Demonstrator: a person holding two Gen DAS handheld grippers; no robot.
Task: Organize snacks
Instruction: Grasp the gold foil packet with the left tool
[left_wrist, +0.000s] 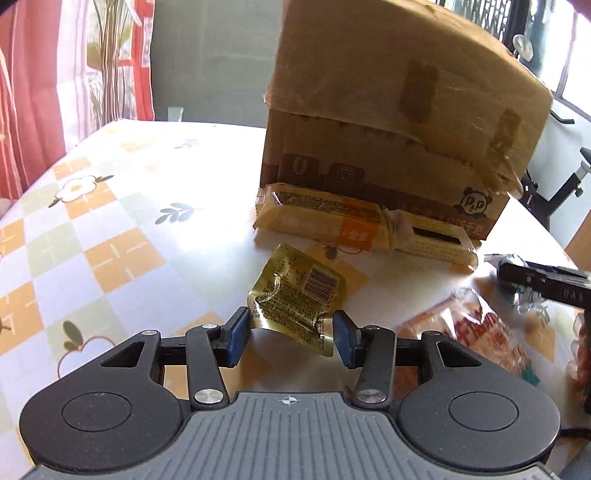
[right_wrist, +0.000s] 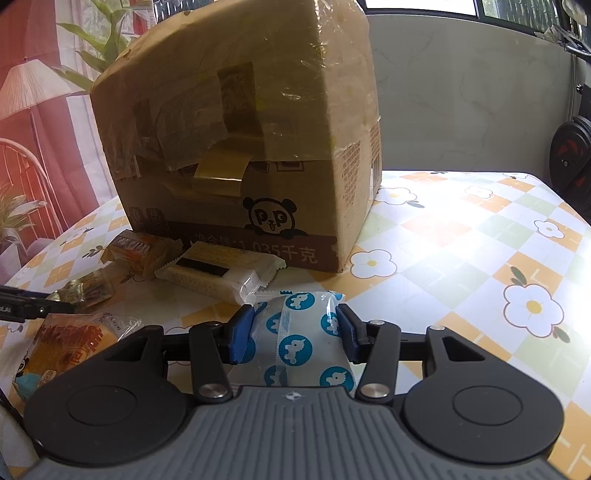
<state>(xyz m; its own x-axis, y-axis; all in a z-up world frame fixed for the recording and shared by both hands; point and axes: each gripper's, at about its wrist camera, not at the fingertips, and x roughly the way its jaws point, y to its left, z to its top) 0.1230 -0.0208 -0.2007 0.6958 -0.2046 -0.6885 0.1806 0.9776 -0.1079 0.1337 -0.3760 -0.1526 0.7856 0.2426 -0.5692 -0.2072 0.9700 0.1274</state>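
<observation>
Left gripper clamped on gold foil packet, held above the tablecloth, in front of the cardboard box. Right gripper closed on white packet with blue print, near the box's front corner. Two biscuit packs lying against the box base; orange-printed bag nearby.

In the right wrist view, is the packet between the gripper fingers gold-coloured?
No. The packet held in the right gripper is white with blue animal prints, not gold.
</observation>
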